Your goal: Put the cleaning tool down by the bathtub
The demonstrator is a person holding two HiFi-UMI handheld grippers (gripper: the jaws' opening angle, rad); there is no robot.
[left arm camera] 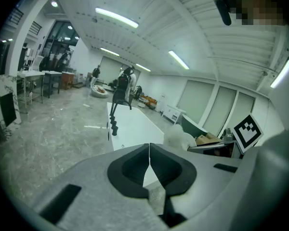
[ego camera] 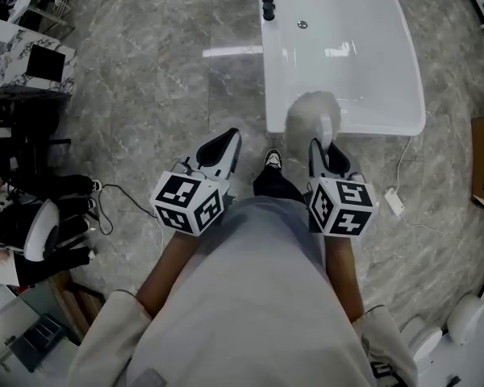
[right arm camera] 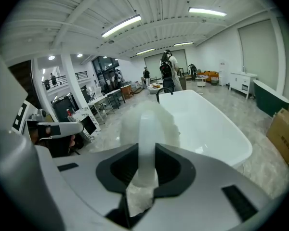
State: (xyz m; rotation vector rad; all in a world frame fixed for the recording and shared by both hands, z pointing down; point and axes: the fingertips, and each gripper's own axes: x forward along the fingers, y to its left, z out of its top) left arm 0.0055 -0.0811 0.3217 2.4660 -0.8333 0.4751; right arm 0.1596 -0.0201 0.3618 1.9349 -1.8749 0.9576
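1. Jaws on right gripper [right arm camera: 147, 154]: clamped from both sides on the pale translucent handle of the cleaning tool [ego camera: 313, 113]. Fluffy white head sticking out ahead of them.
2. Jaws on left gripper [left arm camera: 148, 150]: pressed together, nothing between. Empty.
3. Location of tool: off the floor, carried in the right gripper, head showing over the near end of the bathtub [ego camera: 411, 95] in head view. Cannot tell whether touching the rim.
4. Step in hand, judged: carrying the tool to a resting spot; not yet put down. Bare grey floor [ego camera: 161, 79] alongside the bathtub at left, more at right.
5. Risk: letting go here, with the head over the rim. Likely to tip the tool into the bathtub instead of beside it.
6. Risk: parting the jaws well above the floor. Drop, bounce or roll away from the bathtub; with a light head and smooth handle, landing hard to predict.
7. Risk: white cable [ego camera: 401, 168] and plug block [ego camera: 394, 202] lying on the floor just right of the right gripper. Lowering there could snag the tool or leave it on top of them.
8. Risk: shoe [ego camera: 272, 161] near the bathtub end, between the two grippers. Placing close in could leave the tool underfoot.
9. Risk: smooth handle, so possible swivel within the jaws on a quick tilt.
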